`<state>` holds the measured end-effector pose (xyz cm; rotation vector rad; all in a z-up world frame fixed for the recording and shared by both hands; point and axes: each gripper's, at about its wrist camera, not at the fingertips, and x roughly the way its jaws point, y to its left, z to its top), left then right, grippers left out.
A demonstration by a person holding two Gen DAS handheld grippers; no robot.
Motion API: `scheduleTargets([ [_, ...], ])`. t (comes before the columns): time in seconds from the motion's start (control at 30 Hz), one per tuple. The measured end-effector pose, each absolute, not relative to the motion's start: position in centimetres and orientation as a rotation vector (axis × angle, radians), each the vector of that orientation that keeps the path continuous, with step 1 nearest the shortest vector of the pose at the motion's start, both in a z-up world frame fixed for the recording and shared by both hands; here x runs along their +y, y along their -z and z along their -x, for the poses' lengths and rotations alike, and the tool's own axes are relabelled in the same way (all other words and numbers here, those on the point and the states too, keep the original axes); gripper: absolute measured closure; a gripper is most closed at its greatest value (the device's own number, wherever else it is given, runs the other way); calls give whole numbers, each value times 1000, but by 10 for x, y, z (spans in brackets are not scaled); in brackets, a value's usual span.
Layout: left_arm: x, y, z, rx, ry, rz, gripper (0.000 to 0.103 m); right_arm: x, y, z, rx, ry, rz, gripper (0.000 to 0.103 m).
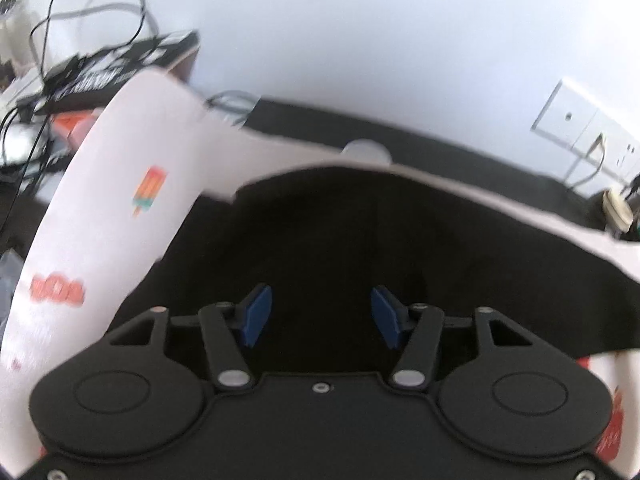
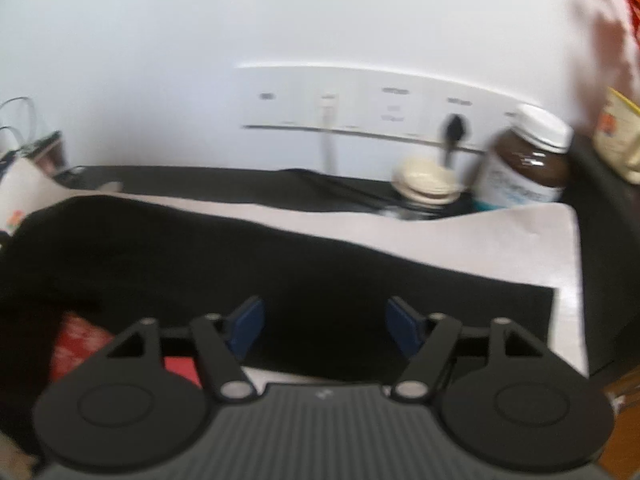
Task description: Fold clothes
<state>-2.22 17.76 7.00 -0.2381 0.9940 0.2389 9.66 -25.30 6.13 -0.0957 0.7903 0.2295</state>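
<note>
A black garment (image 1: 340,232) lies spread on a white printed cloth (image 1: 120,184) with ice-lolly and red prints. It also shows in the right wrist view (image 2: 280,264), on the same white cloth (image 2: 520,240). My left gripper (image 1: 321,314) is open, its blue pads apart just above the black fabric, holding nothing. My right gripper (image 2: 325,330) is open too, its blue pads apart over the near edge of the black garment, holding nothing. Both views are blurred.
A dark box with cables (image 1: 112,60) stands at the far left. A wall socket strip (image 2: 360,100) runs behind. A brown jar with a white lid (image 2: 528,160), a small cream-lidded jar (image 2: 424,184) and a yellow container (image 2: 620,132) stand at the back right.
</note>
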Motion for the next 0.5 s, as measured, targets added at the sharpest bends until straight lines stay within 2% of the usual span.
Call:
scheduleTargets([
  [0.4, 195, -57, 77, 1002, -181, 212, 43, -151, -79, -54, 814, -348, 119, 23],
  [0.5, 204, -57, 84, 1002, -170, 217, 41, -134, -83, -42, 815, -331, 121, 15],
])
